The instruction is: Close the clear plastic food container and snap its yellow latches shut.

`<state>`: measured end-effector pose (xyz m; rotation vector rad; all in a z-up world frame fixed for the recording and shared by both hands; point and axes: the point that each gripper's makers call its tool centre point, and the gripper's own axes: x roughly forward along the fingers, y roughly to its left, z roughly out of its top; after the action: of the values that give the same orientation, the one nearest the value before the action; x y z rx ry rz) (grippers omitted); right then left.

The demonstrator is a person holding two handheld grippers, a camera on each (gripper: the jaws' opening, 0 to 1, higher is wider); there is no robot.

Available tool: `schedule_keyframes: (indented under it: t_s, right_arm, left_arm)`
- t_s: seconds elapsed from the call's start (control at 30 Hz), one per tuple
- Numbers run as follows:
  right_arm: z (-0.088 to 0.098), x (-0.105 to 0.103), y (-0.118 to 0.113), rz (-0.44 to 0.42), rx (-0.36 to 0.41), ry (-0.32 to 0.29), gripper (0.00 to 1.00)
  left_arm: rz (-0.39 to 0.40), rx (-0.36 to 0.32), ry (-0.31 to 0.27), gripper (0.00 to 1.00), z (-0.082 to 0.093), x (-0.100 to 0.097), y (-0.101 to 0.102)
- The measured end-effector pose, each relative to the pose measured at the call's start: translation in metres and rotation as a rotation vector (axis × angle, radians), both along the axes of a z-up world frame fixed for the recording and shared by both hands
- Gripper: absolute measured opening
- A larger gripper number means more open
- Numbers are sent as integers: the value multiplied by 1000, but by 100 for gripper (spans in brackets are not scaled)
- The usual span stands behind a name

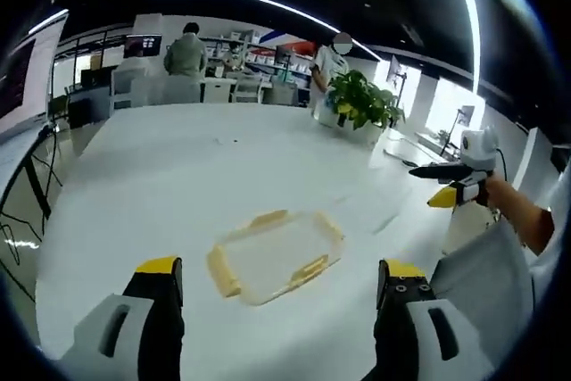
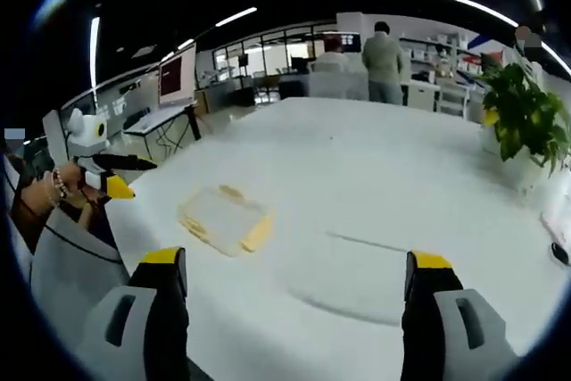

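A clear, flat plastic food container (image 1: 277, 256) with yellow latches along its edges lies on the white table (image 1: 178, 176), just ahead of my left gripper (image 1: 281, 268). That gripper is open, jaws wide apart and holding nothing. In the right gripper view the container (image 2: 223, 219) sits to the left of and beyond my right gripper (image 2: 297, 259), which is open and empty over bare table. The right gripper (image 1: 455, 180) enters the left gripper view from the right, held in a hand above the table. The left gripper (image 2: 103, 176) shows at the left of the right gripper view.
A potted green plant (image 1: 361, 100) stands at the table's far right side, also the plant (image 2: 522, 109) in the right gripper view. Two people (image 1: 186, 53) stand by desks and shelves beyond the table. A screen on a stand (image 2: 174, 78) is off the left edge.
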<state>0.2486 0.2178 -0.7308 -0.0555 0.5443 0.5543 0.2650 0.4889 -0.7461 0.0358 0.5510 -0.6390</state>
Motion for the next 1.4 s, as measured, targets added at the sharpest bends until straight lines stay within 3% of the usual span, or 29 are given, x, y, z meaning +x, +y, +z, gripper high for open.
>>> schedule_keyframes:
  t_s: [0.07,0.17,0.23,0.4,0.57,0.77,0.87,1.0,1.23,1.4]
  right_arm:
    - [0,3,4,43,-28,-4,96]
    - [-14,6,8,127,-137,64,98]
    - [-15,10,15,203,-172,41,94]
    - [-17,11,43,400,-223,51,83]
    - [-20,21,62,542,-287,52,80]
    - [-30,34,76,677,-385,63,78]
    - [-35,41,81,709,-415,55,83]
    - [-45,44,86,761,-438,75,78]
    - [-65,47,87,814,-493,116,78]
    - [-73,50,90,834,-502,132,77]
  left_arm:
    - [-41,28,-1,87,-2,5,-2]
    - [-132,112,28,88,-12,8,-2]
    - [-174,149,43,91,-18,10,-1]
    - [-301,259,62,90,-29,16,2]
    - [-409,336,128,87,-43,18,5]
    - [-518,457,153,87,-53,24,8]
    - [-545,442,186,86,-54,24,4]
    - [-584,480,187,85,-55,27,-2]
    - [-679,502,216,81,-61,28,-10]
    - [-716,561,231,77,-71,37,-2]
